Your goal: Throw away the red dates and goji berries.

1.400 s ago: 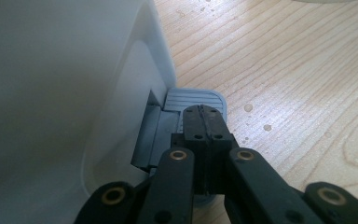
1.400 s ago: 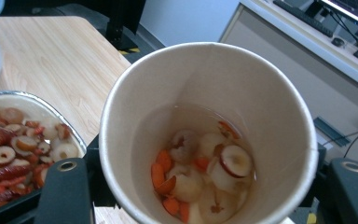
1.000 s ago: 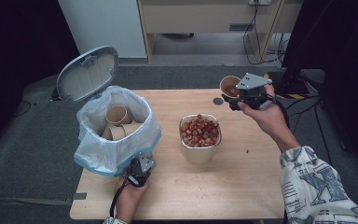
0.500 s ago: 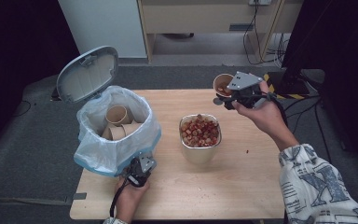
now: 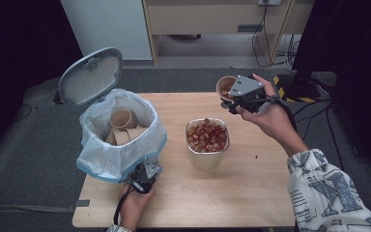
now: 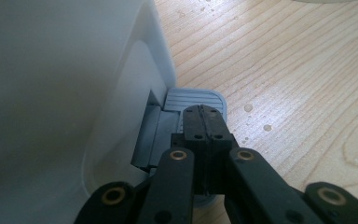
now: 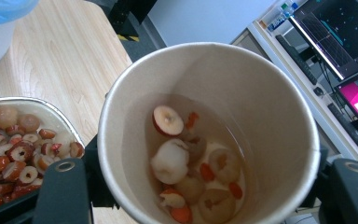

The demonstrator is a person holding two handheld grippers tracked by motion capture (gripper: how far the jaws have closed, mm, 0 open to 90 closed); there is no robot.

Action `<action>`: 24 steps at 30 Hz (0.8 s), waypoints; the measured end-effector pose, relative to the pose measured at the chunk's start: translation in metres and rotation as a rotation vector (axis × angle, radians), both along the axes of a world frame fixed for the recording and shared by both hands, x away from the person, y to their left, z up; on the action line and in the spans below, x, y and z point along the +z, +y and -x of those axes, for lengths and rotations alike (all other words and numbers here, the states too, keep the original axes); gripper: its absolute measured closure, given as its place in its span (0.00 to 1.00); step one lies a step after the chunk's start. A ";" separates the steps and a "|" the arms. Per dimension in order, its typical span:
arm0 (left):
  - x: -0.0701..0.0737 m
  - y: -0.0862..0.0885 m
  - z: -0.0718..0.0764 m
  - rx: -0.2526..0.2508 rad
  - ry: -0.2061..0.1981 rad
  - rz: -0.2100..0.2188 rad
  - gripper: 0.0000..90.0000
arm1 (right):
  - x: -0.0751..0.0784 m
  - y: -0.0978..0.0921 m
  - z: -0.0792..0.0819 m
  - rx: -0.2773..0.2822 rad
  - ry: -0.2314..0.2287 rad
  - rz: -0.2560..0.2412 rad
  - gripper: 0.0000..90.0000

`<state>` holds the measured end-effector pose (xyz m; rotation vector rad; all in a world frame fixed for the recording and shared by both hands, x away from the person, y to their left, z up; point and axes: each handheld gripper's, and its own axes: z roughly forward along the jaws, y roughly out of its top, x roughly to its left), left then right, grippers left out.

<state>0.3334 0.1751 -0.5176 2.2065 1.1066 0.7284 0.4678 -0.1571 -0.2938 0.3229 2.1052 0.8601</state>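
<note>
A: Brown paper cup (image 5: 225, 87), where is it?
B: Off the counter (image 5: 251, 193), in the air near the far edge toward the right corner. The right gripper (image 5: 233, 100) is clamped on it, one jaw on each side of the cup wall. In the right gripper view the cup (image 7: 209, 135) is about upright, with pale liquid and fruit bits (image 7: 186, 163) at the bottom: a red-rimmed slice, white pieces, orange bits.
A: What is near it?
B: Metal container (image 5: 207, 145), mid-counter, full of sliced red fruit. The cup is beyond it and slightly toward the right edge, well clear of its rim. The same container (image 7: 25, 140) sits at the lower left of the right gripper view.
A: Left gripper?
B: The left gripper (image 5: 142, 175) is low near the front edge, at the foot of the bin (image 5: 118, 145). Jaws are together, nothing between them. In the left gripper view the tips (image 6: 203, 122) rest on the grey ribbed pedal (image 6: 193, 100) at the bin base.
A: Bin state?
B: The lid (image 5: 91, 76) is up. A blue-white liner is folded over the rim, and paper cups (image 5: 121, 126) are inside. The bin sits at the left side of the counter.
</note>
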 end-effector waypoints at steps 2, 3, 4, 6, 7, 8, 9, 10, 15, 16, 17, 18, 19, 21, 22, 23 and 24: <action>0.000 0.000 0.000 0.000 0.000 0.000 0.99 | 0.001 0.001 0.001 0.005 -0.004 0.001 0.34; 0.000 0.000 0.000 0.000 0.001 0.000 0.99 | 0.002 0.001 0.001 0.008 -0.004 -0.001 0.34; 0.000 0.000 0.000 0.000 0.000 0.001 0.99 | 0.002 0.002 0.001 0.008 -0.005 0.002 0.34; 0.000 0.000 0.000 0.000 0.001 0.002 0.99 | 0.003 0.002 0.001 0.009 -0.006 0.002 0.34; 0.000 0.000 0.000 0.000 0.001 0.002 0.99 | 0.003 0.002 0.001 0.007 -0.006 -0.002 0.34; 0.000 0.000 0.000 0.000 0.000 0.001 0.99 | 0.003 0.002 0.001 0.006 -0.004 -0.006 0.34; 0.000 0.000 0.000 0.000 0.000 0.001 0.99 | 0.003 0.002 0.000 0.008 -0.005 -0.005 0.34; 0.000 0.000 0.000 0.000 0.000 0.001 0.99 | 0.003 0.002 0.000 0.007 -0.007 -0.002 0.34; 0.000 0.000 0.000 0.000 -0.001 0.001 0.99 | 0.005 0.001 0.000 0.012 -0.013 0.005 0.34; 0.000 0.000 0.000 0.000 0.000 0.001 0.99 | 0.006 0.001 -0.001 0.013 -0.015 0.010 0.34; 0.000 0.000 0.000 0.001 0.001 0.002 0.99 | 0.006 0.000 -0.001 0.011 -0.017 0.013 0.34; 0.000 0.000 0.000 0.000 0.000 0.002 0.99 | 0.006 0.000 -0.002 0.012 -0.018 0.021 0.34; 0.000 0.000 0.000 -0.001 0.000 0.001 0.99 | 0.006 0.000 -0.002 0.015 -0.020 0.020 0.34; 0.000 0.001 0.000 0.000 0.002 0.004 0.99 | 0.006 0.000 -0.003 0.011 -0.023 0.025 0.34; 0.000 0.001 0.000 0.000 0.001 0.004 0.99 | 0.006 0.000 -0.003 0.011 -0.026 0.026 0.34; 0.000 0.000 0.000 0.000 0.000 0.003 0.99 | 0.007 0.001 -0.003 0.013 -0.033 0.034 0.34; 0.000 0.000 0.000 0.000 0.000 0.003 0.99 | 0.007 0.001 -0.003 0.014 -0.036 0.038 0.34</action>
